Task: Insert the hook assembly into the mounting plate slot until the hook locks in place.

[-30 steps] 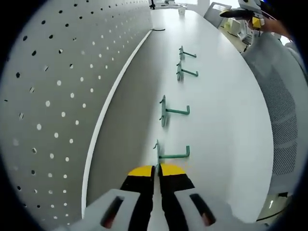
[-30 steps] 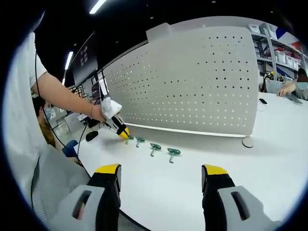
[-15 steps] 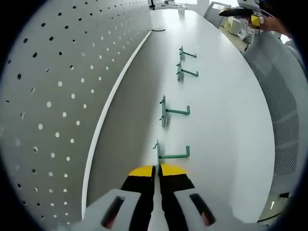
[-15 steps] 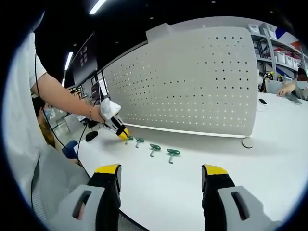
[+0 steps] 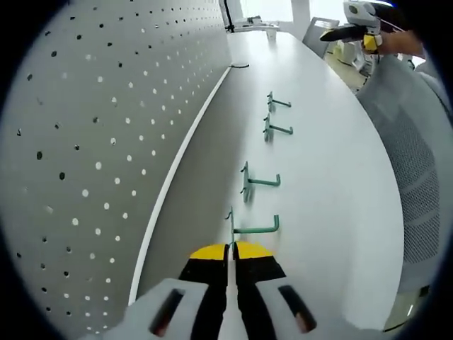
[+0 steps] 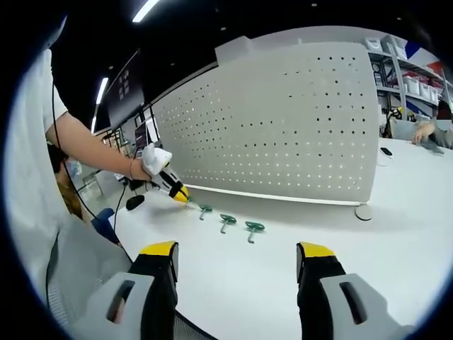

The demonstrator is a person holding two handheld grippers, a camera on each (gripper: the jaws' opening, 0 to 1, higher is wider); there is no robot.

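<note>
- On the white table (image 5: 333, 163), in the left gripper view, lie four green hooks in one row that runs along the pegboard (image 5: 92, 142).
- The nearest hook (image 5: 249, 228) is at the tips of the left gripper (image 5: 230, 249); its plate end stands between the two yellow tips, which are pressed together on it. The left gripper is clenched on this hook.
- The second hook (image 5: 256, 182) is a little farther; the third hook (image 5: 273, 129) and the fourth hook (image 5: 276, 103) lie close to each other, well apart from the first two.
- In the right gripper view I count three hooks clearly on the table, and the left gripper, held by a hand (image 6: 145, 161), covers the place of the last one.
- The right gripper (image 6: 237, 249) hangs above the table edge, well apart from the hooks, with its jaws wide and nothing between them.
- There is one pegboard, white-grey with many small holes, standing upright on the table.
- I can read no writing or brand on any of the things.
</note>
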